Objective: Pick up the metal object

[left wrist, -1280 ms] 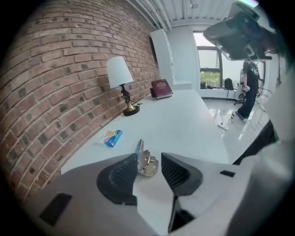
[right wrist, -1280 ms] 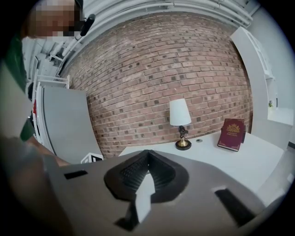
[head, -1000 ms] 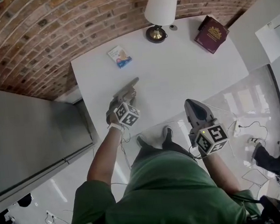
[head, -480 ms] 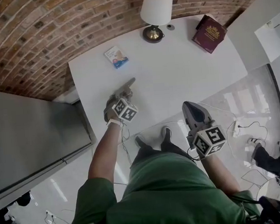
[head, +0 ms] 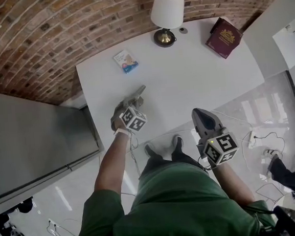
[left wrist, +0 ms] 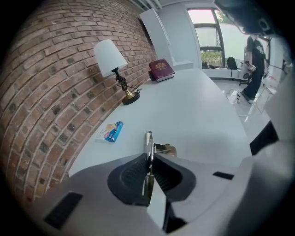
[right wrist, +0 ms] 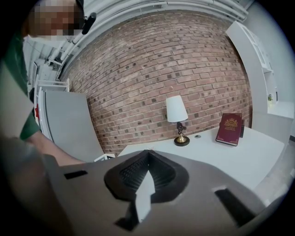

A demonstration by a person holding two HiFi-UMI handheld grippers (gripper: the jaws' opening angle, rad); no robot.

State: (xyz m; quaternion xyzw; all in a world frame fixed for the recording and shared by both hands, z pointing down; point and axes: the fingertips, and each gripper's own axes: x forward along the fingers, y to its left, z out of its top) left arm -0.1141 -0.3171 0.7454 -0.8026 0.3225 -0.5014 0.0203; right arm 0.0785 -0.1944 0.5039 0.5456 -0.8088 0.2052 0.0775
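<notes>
Left arm is reaching forward and down, with the left gripper (head: 141, 89) tilting steeply onto the near-left part of the white worktop (head: 199, 69). Its jaws have just been closing and are now clamping the metal object (left wrist: 149, 140), a thin flat piece standing on edge between the pads. Its long axis is running along the jaws, and its tip is sticking out past them, pointing across the worktop away from the person. A brass-coloured bit (left wrist: 167, 149) is showing just right of it. Cannot tell whether the object is touching the worktop.

Right gripper (head: 201, 111) is hovering just off the worktop's near edge, over the floor, jaws pressing together on nothing.

Bare worktop is lying ahead of the left gripper. The blue packet (head: 125, 60), lamp (head: 167, 10) and maroon book (head: 223, 35) are sitting well apart from it, toward the far side.
</notes>
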